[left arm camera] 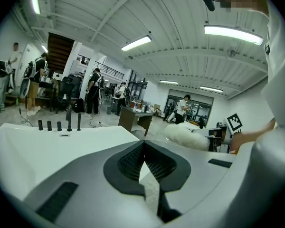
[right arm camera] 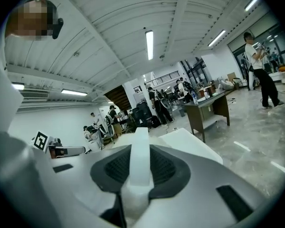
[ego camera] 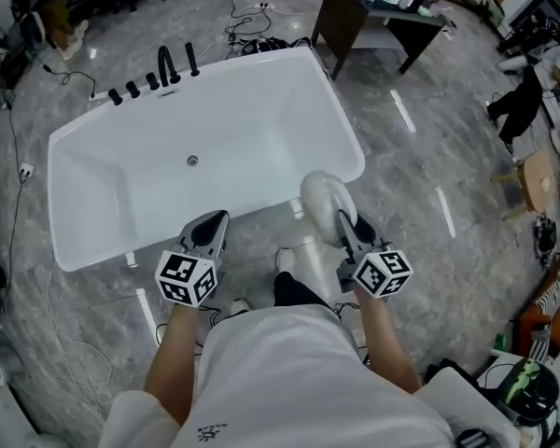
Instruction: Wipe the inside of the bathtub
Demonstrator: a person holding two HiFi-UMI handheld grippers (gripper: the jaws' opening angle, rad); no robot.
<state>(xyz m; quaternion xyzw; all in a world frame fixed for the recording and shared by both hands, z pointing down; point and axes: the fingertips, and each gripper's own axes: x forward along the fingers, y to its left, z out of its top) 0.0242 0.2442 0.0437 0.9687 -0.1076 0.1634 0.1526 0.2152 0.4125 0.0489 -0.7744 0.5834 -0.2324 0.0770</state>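
The white bathtub (ego camera: 121, 171) fills the centre-left of the head view, standing on a grey marbled floor (ego camera: 420, 157). Its drain (ego camera: 192, 161) is in the middle of the basin, and a row of black tap fittings (ego camera: 168, 68) stands on the far rim, toward the upper left. A fluffy white wiping pad (ego camera: 323, 203) is over the tub's near rim, close to its right-hand corner, just right of the frame's centre. The pad's flat white handle (right arm camera: 140, 151) runs back between the jaws of the right gripper (ego camera: 345, 224), which are clamped on it. The left gripper (ego camera: 213, 222) is at the lower centre-left, just at the outer side of the near rim. Its jaws are pressed together with nothing between them. In the left gripper view the tub's rim (left arm camera: 38, 146) spreads across the lower left, and the pad (left arm camera: 187, 136) shows right of centre. The person's forearms and white shirt (ego camera: 299, 371) fill the bottom of the head view.
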